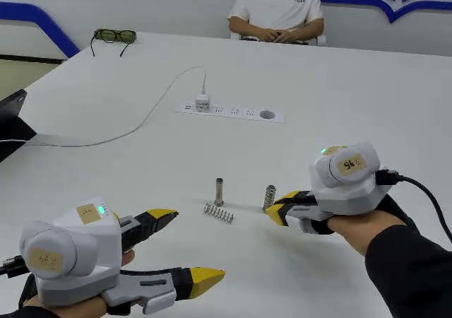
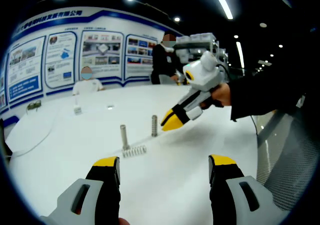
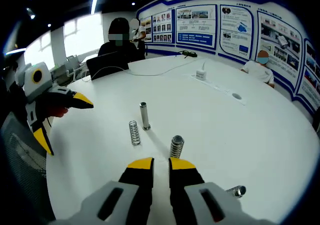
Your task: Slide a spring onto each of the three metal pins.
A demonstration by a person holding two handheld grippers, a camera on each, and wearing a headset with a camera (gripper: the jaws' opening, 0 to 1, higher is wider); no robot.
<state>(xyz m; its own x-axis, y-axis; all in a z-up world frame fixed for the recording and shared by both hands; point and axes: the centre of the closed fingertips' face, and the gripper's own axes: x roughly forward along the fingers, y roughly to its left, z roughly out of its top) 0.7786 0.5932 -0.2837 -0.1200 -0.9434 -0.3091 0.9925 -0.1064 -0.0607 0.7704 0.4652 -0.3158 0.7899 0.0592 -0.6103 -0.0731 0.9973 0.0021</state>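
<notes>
On a white table point(image 1: 332, 78), at the lower left of the head view, the left gripper point(image 1: 185, 246) has its yellow-tipped jaws spread wide with nothing between them. To its right a loose spring point(image 1: 219, 213) lies flat on the table, just beside the foot of a bare pin point(image 1: 219, 191) that stands upright. Further right stands a sprung pin point(image 1: 269, 196), with a coil around its shaft. The right gripper point(image 1: 277, 210) has its tips close against this pin. In the right gripper view its jaws are drawn nearly together, leaving a narrow gap that holds nothing. At the far right of that view, a third pin point(image 3: 236, 190) lies on its side close to the gripper.

By this layout, about one third of the task looks done. One pin wears its spring, and two pins are yet to be fitted. The loose spring seems meant for the bare pin.
</notes>
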